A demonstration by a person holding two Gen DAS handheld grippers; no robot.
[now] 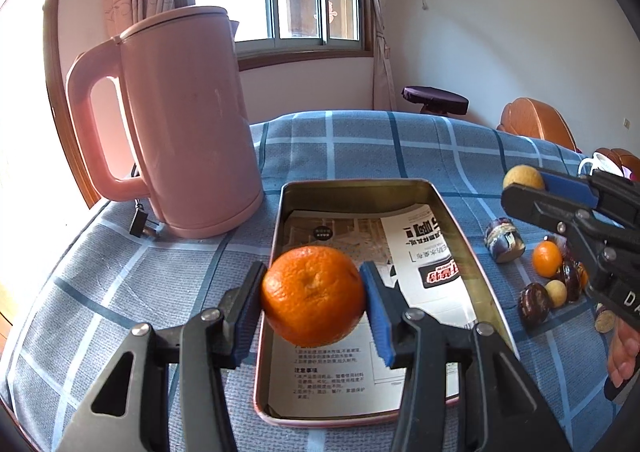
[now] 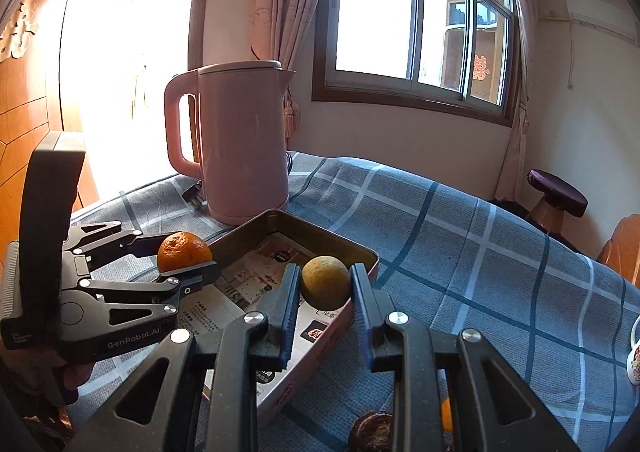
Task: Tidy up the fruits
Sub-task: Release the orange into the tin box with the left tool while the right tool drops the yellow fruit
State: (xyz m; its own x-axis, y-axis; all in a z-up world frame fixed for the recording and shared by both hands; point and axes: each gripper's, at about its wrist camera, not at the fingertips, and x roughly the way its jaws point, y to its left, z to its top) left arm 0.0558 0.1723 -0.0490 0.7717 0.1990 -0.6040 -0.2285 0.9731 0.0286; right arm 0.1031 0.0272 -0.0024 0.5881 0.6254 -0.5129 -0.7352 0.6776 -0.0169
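My left gripper (image 1: 314, 298) is shut on an orange mandarin (image 1: 313, 294) and holds it above the near end of a metal tin tray (image 1: 452, 208) lined with printed paper. In the right wrist view that same mandarin (image 2: 184, 251) sits in the left gripper (image 2: 188, 258) at the tray's left rim. My right gripper (image 2: 325, 284) is shut on a small round yellow-brown fruit (image 2: 325, 282), held over the tray's right wall (image 2: 362, 252). The left wrist view shows the right gripper (image 1: 528, 182) with this fruit (image 1: 520, 175) at the far right.
A tall pink kettle (image 1: 180, 124) with its plug (image 1: 141, 223) stands left of the tray on the blue checked cloth (image 1: 360, 144). Several loose fruits lie right of the tray: a small orange (image 1: 546, 258), dark ones (image 1: 534, 302) and a wrapped piece (image 1: 503, 240). A white cup (image 2: 634, 356) sits far right.
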